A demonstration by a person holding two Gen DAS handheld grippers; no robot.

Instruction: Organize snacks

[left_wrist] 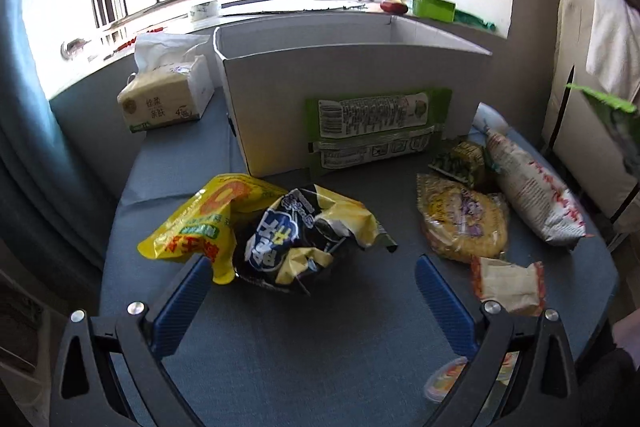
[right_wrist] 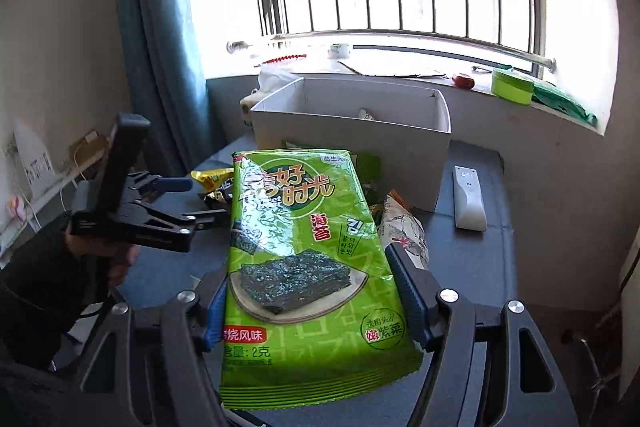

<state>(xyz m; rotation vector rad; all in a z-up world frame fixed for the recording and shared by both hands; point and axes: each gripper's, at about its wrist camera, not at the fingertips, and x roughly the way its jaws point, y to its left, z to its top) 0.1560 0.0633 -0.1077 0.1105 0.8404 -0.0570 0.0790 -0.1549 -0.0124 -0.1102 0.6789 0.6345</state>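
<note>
My right gripper (right_wrist: 312, 267) is shut on a green seaweed snack pack (right_wrist: 308, 267) and holds it above the table, in front of the white cardboard box (right_wrist: 352, 135). The pack's edge shows at the far right of the left wrist view (left_wrist: 616, 123). My left gripper (left_wrist: 312, 271) is open and empty, low over the table, its fingers either side of a crumpled black-and-yellow bag (left_wrist: 296, 239). A yellow bag (left_wrist: 200, 219) lies partly under it. The white box (left_wrist: 352, 107) stands behind them, with a green packet (left_wrist: 376, 131) leaning on its front.
Right of the left gripper lie a yellow noodle pack (left_wrist: 460, 223), a white-and-red bag (left_wrist: 532, 199), a small orange-edged packet (left_wrist: 508, 285) and a jelly cup (left_wrist: 448, 379). A tissue pack (left_wrist: 168, 99) sits left of the box. A white remote (right_wrist: 468, 199) lies right of it.
</note>
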